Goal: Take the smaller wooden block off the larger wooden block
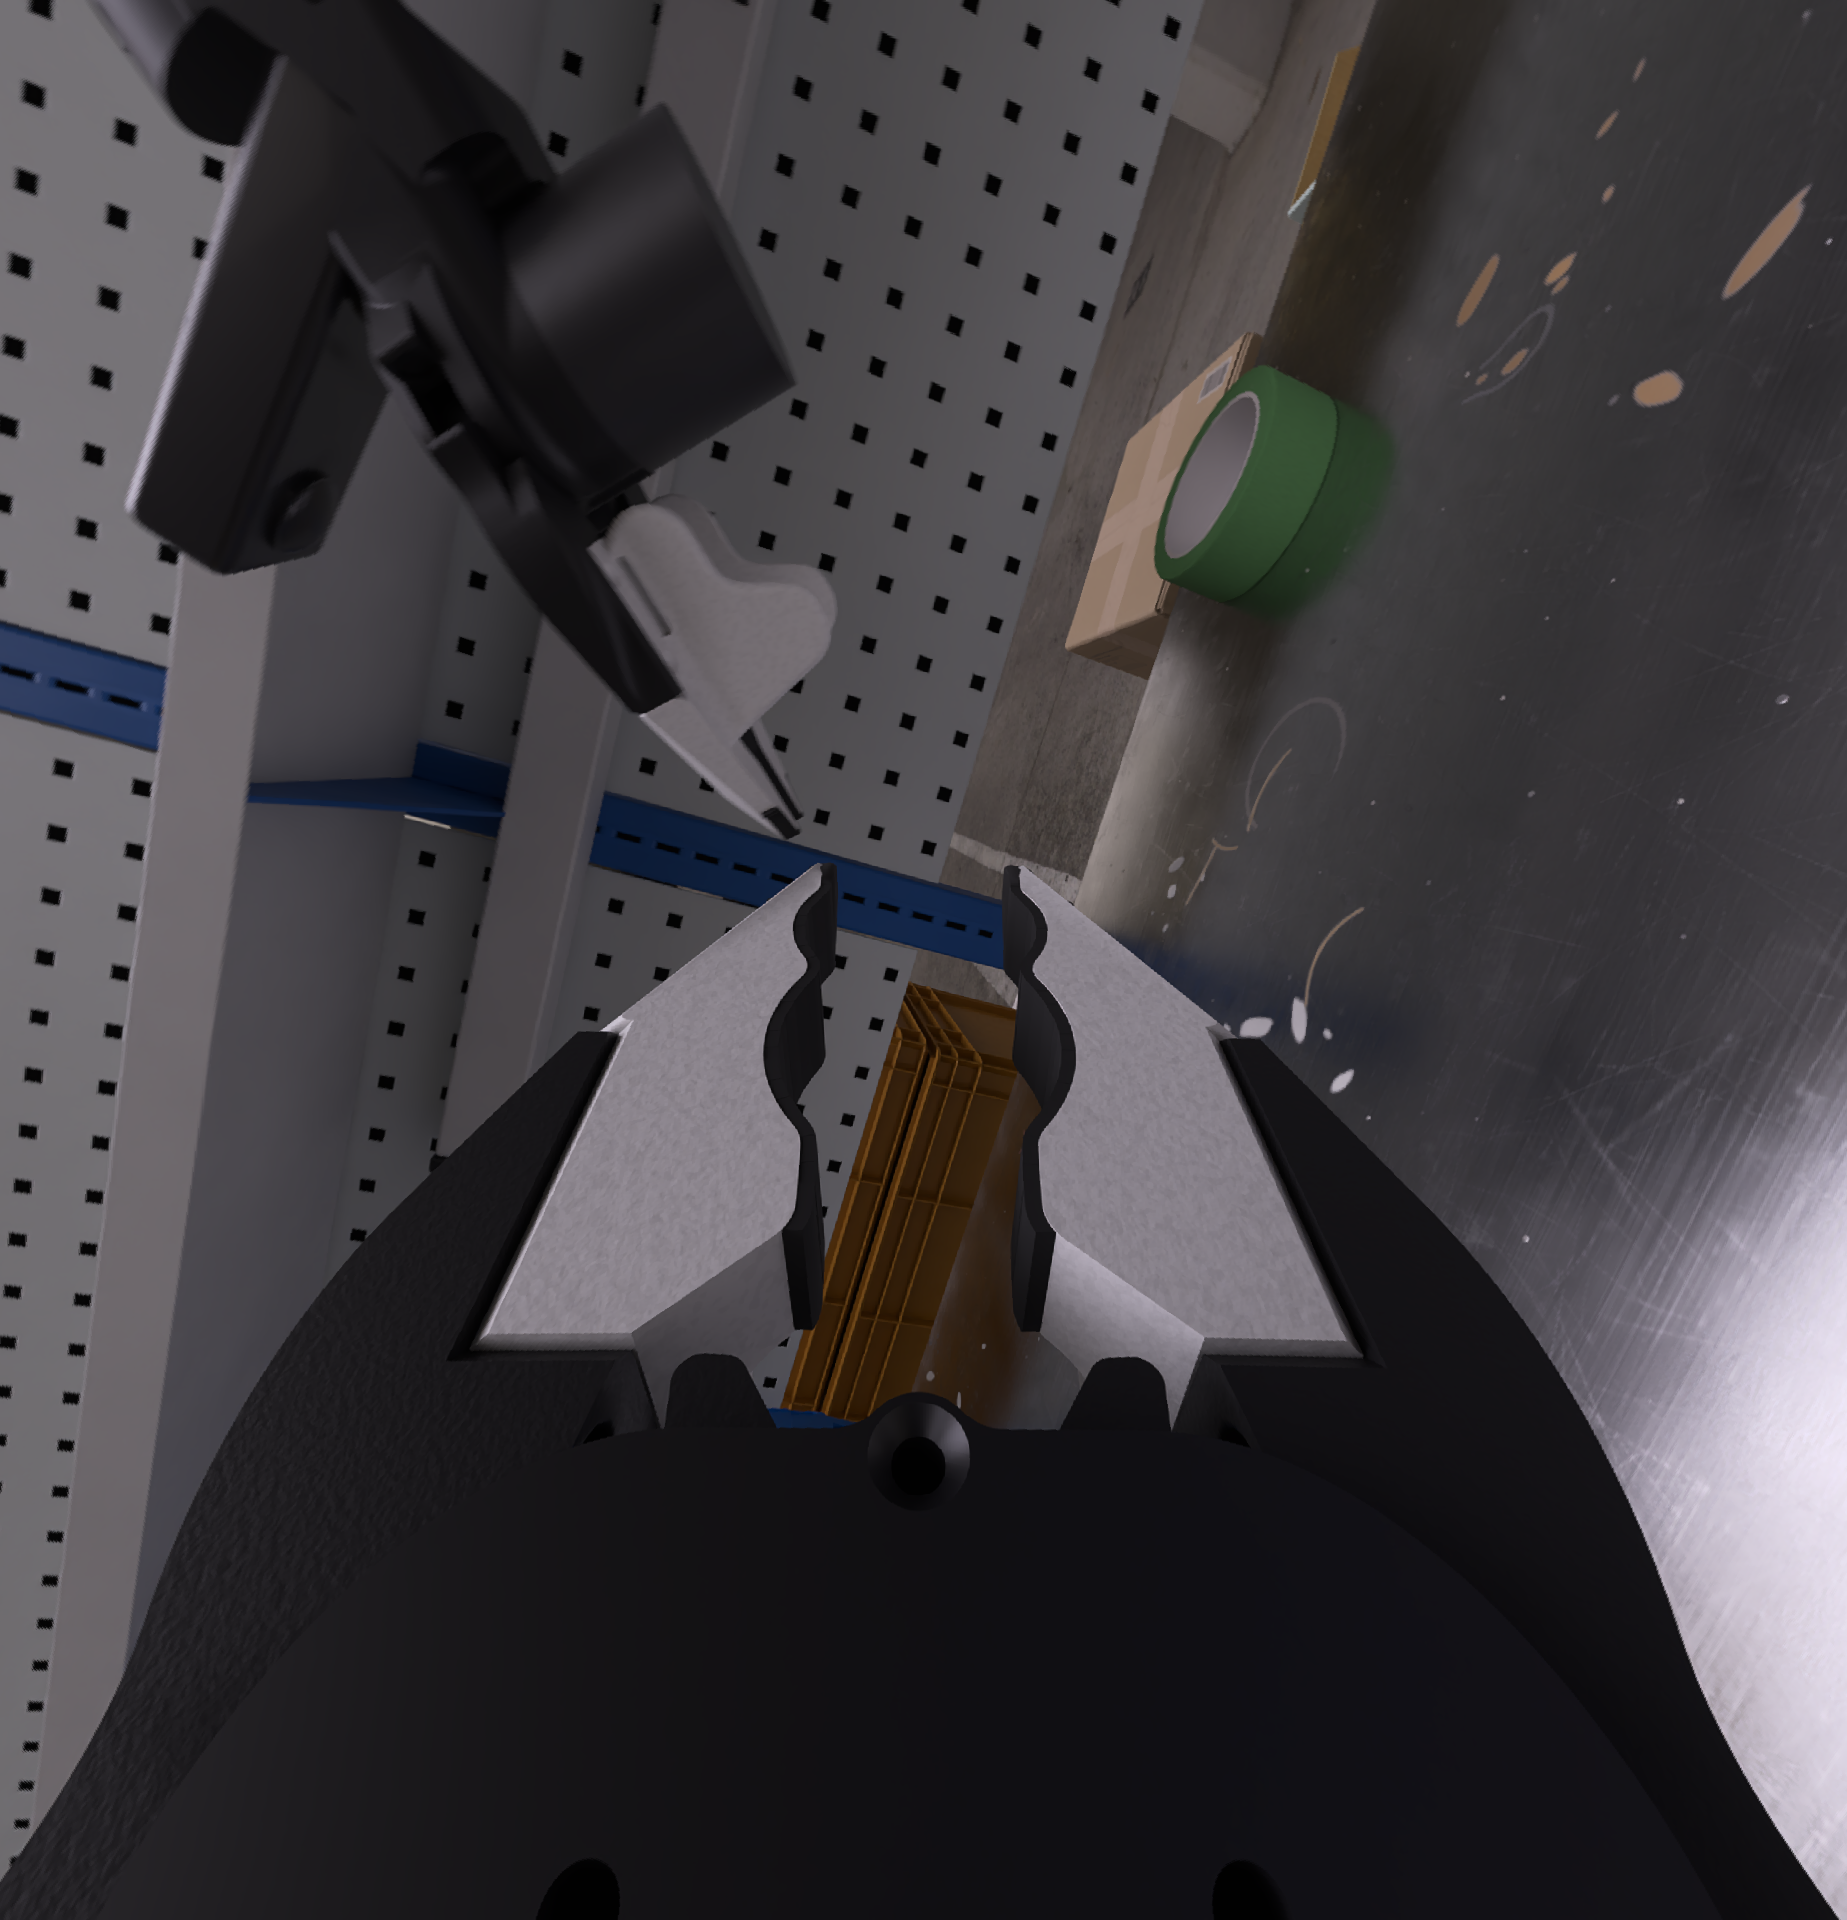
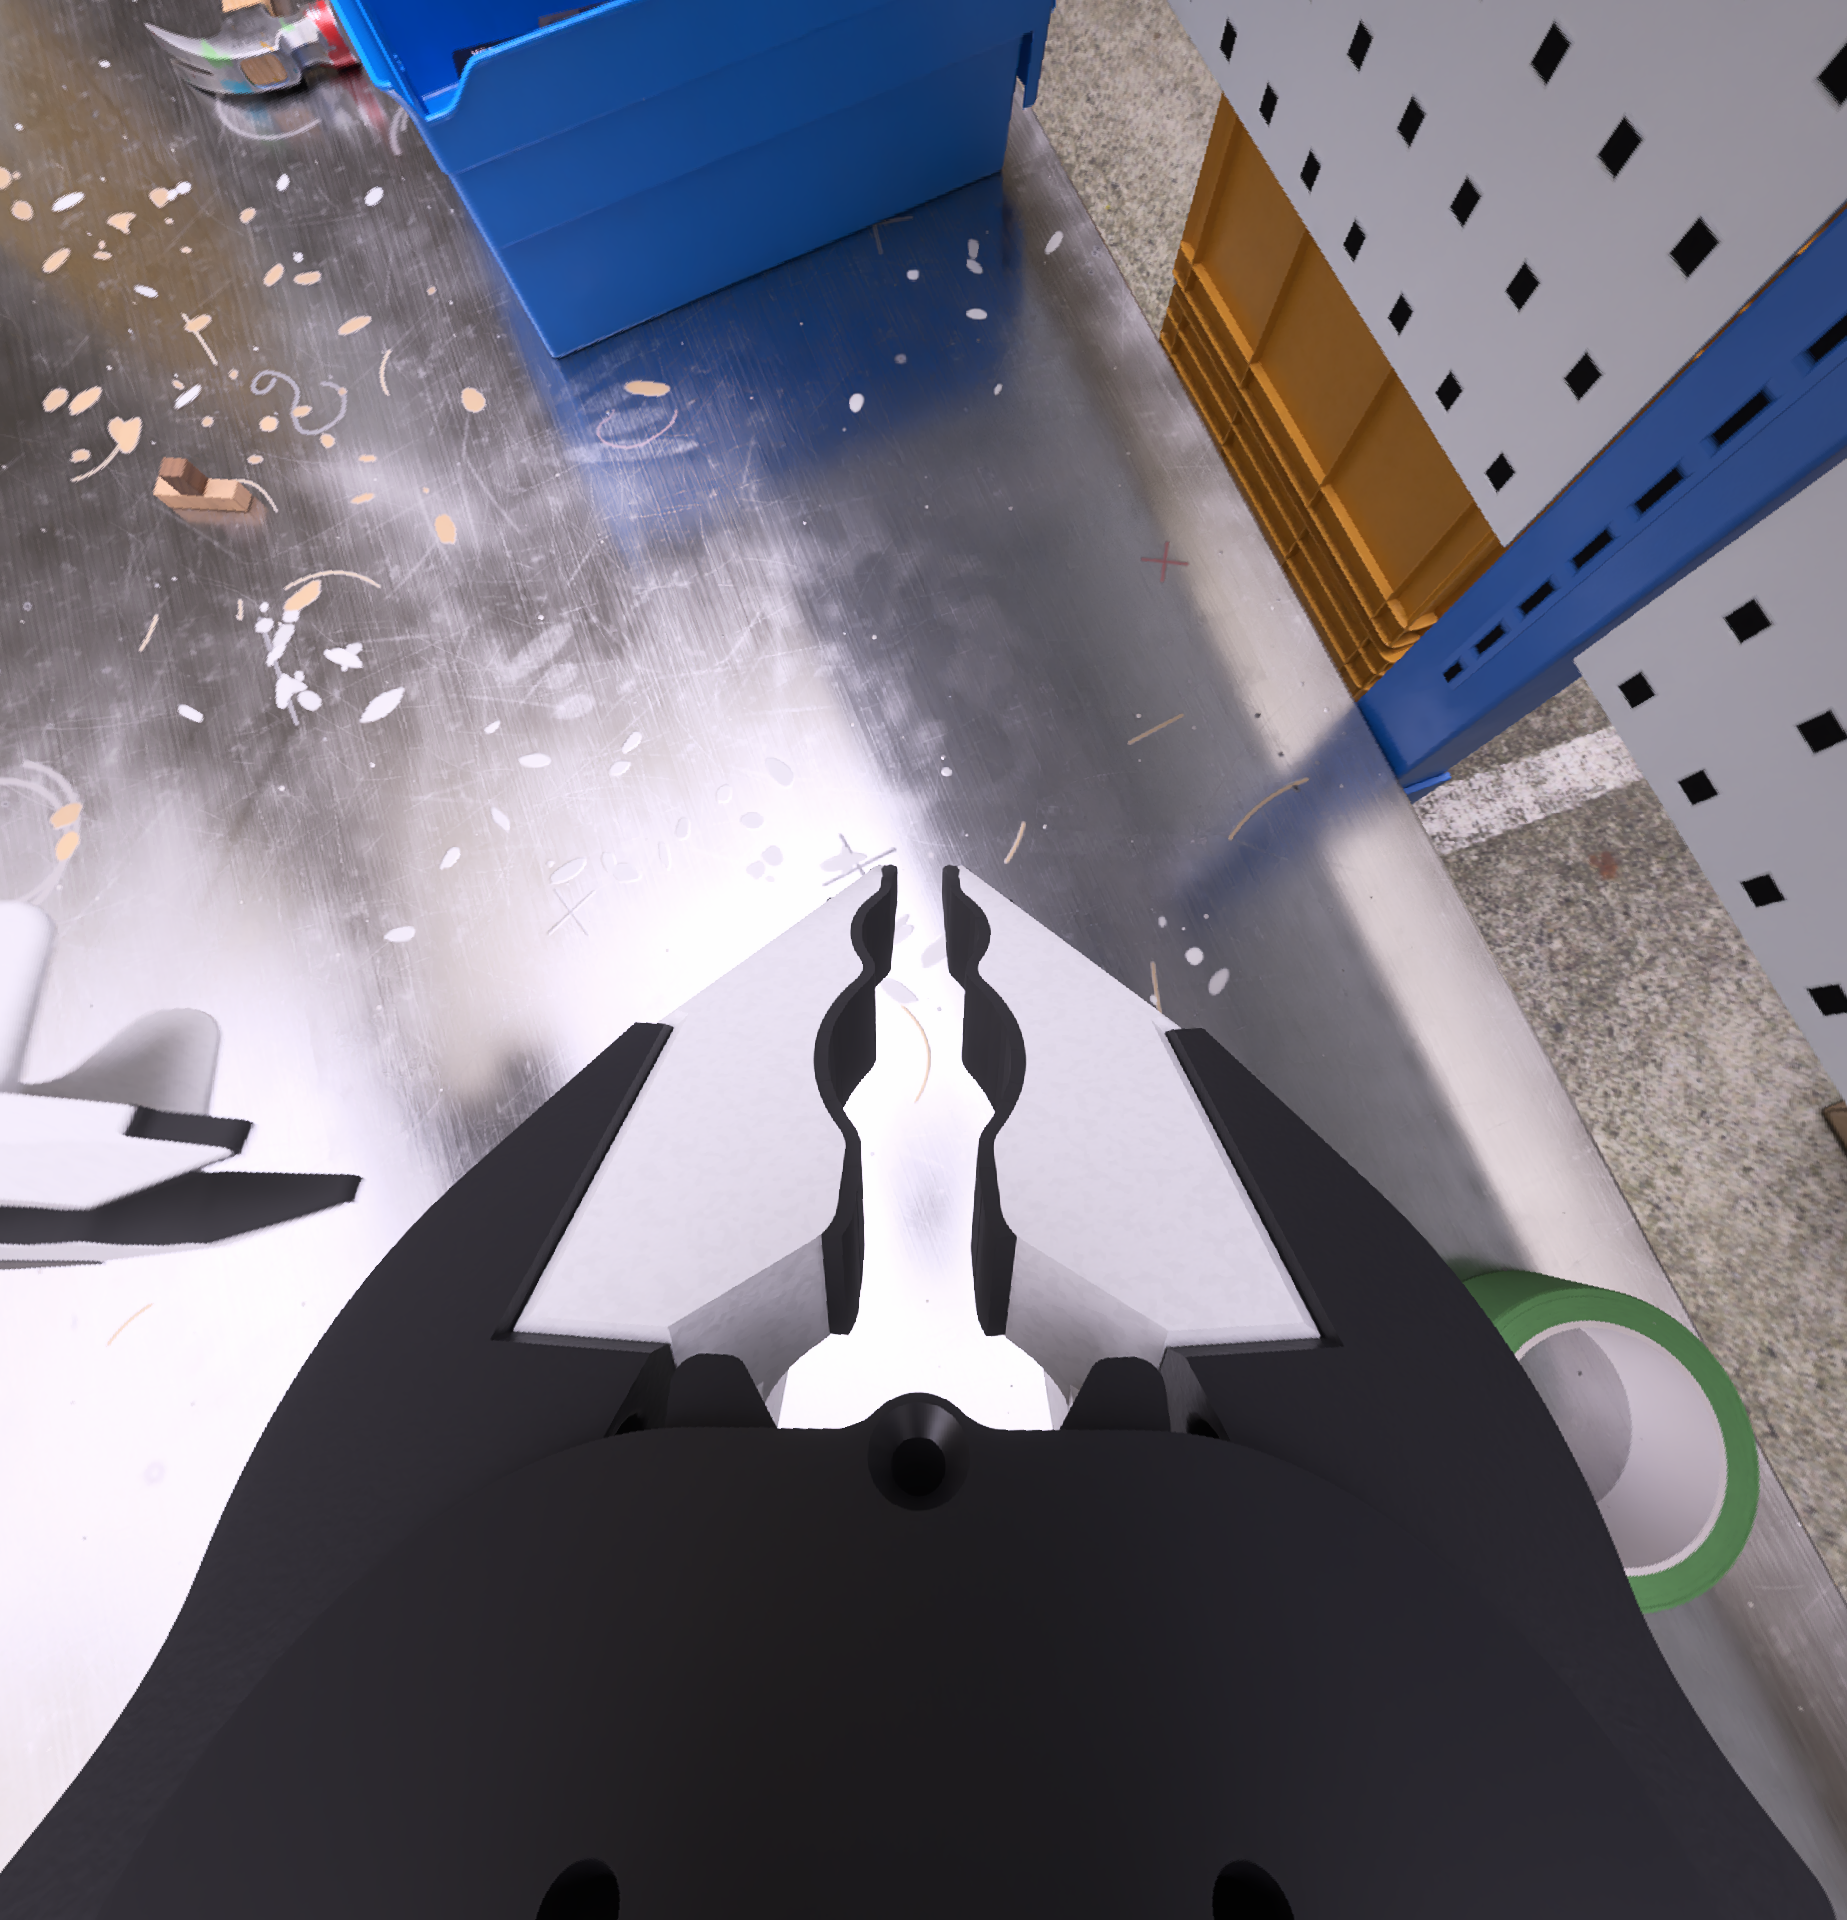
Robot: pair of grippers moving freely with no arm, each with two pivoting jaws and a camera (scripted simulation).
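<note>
The two wooden blocks show only in the right wrist view, far off at the upper left of the scratched metal table (image 2: 690, 623). The smaller, darker block (image 2: 176, 474) sits on the left end of the larger pale block (image 2: 225, 499). My right gripper (image 2: 919, 875) hangs above the table well short of them, its jaws nearly together with only a thin gap and nothing between them. My left gripper (image 1: 919, 881) is open and empty, pointing at the table's edge and the pegboard; it also shows in the right wrist view (image 2: 275, 1184). The right gripper shows in the left wrist view (image 1: 779, 816).
A blue bin (image 2: 732, 156) stands at the far side with a hammer (image 2: 264, 52) beside it. A green tape roll (image 2: 1625, 1444) (image 1: 1272, 488) lies near the table's edge. An orange crate (image 2: 1314, 416) (image 1: 919, 1164), a cardboard box (image 1: 1127, 540) and pegboard panels (image 2: 1521, 156) stand beyond the edge.
</note>
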